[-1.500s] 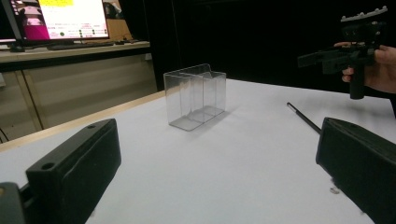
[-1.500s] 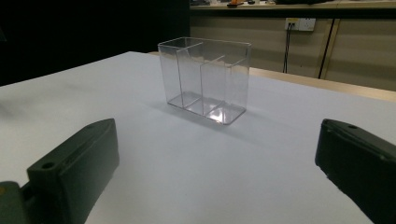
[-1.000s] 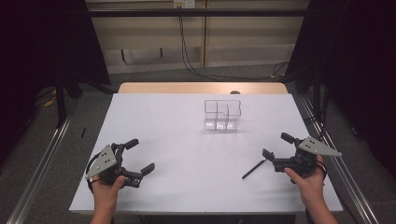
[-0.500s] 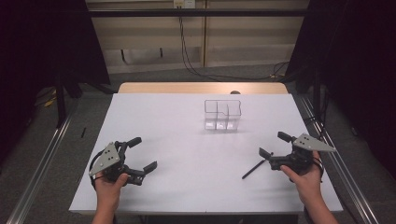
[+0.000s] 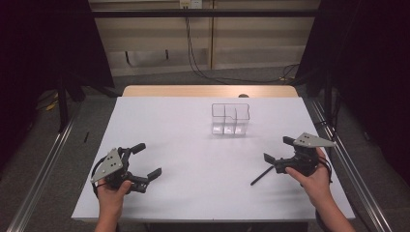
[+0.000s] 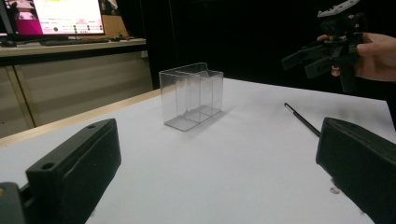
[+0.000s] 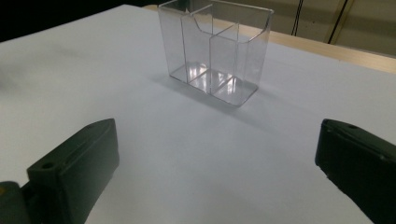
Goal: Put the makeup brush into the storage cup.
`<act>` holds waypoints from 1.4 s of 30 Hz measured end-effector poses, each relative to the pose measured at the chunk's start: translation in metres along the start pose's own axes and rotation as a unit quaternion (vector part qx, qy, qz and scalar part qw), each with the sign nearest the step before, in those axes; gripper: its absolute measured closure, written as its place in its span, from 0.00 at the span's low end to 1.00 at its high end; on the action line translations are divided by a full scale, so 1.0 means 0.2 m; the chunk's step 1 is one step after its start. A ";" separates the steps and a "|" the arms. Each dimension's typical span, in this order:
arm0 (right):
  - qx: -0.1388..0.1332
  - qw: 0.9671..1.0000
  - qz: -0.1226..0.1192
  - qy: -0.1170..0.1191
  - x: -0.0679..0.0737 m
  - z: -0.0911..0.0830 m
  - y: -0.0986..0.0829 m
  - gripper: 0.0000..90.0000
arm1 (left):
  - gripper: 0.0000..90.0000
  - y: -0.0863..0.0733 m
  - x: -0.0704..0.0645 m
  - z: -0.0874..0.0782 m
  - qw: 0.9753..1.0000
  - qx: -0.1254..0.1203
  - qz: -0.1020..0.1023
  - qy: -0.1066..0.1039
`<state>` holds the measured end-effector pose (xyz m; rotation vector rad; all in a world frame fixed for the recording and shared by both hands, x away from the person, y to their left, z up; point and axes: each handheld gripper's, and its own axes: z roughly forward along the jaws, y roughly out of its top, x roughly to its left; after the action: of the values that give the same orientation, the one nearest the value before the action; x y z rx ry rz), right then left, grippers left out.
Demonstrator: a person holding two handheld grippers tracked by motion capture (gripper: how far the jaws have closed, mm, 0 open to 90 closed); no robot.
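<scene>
Table (image 5: 193,125): white top, wooden strip along the far edge, metal rails on the floor at either side.

Clear box (image 5: 230,119): see-through plastic, upright, open at the top, split by inner walls into compartments; nothing visible inside. It stands on the far half of the table, a little right of centre, well apart from both grippers. In the left gripper view the box (image 6: 190,95) sits ahead of the jaws; in the right gripper view the box (image 7: 214,50) stands ahead and slightly left of centre.

Black stick (image 5: 261,175): thin, dark, pen-like, lying flat on the table at a slant, near side toward the centre, far end close under the right gripper. Whether it touches that gripper cannot be told. In the left gripper view the stick (image 6: 302,119) lies on the white surface beyond the right-hand jaw.

Left gripper (image 5: 143,160): held in the person's left hand (image 5: 112,193) at the near left of the table, jaws spread wide, nothing between them, pointing toward the table's middle.

Right gripper (image 5: 278,149): held in the person's right hand (image 5: 313,178) at the near right, grey plate on top, jaws spread wide, nothing gripped, raised just above the surface. In the left gripper view the same gripper (image 6: 306,59) shows at upper right, clear of the table.

Monitor (image 6: 56,17): lit screen on a desk in the background, left gripper view.
</scene>
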<state>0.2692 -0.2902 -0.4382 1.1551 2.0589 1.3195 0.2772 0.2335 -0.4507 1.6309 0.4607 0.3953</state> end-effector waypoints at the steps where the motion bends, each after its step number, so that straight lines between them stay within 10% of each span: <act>1: 0.008 1.000 -0.002 0.001 0.00 0.00 0.01 0.00 | 0.00 0.00 0.00 0.00 1.000 0.000 -0.002 0.000; 19: 0.116 0.993 -0.004 0.002 0.00 0.08 0.05 0.00 | 0.00 0.00 0.00 0.00 1.000 0.002 -0.004 -0.003; 42: 0.248 0.969 0.002 0.007 0.01 0.16 0.12 0.00 | 0.00 0.00 0.00 0.01 1.000 0.004 -0.005 -0.009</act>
<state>0.3014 -0.2675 -0.4313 1.3470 2.4784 0.8297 0.2772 0.2320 -0.4514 1.6382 0.4567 0.3712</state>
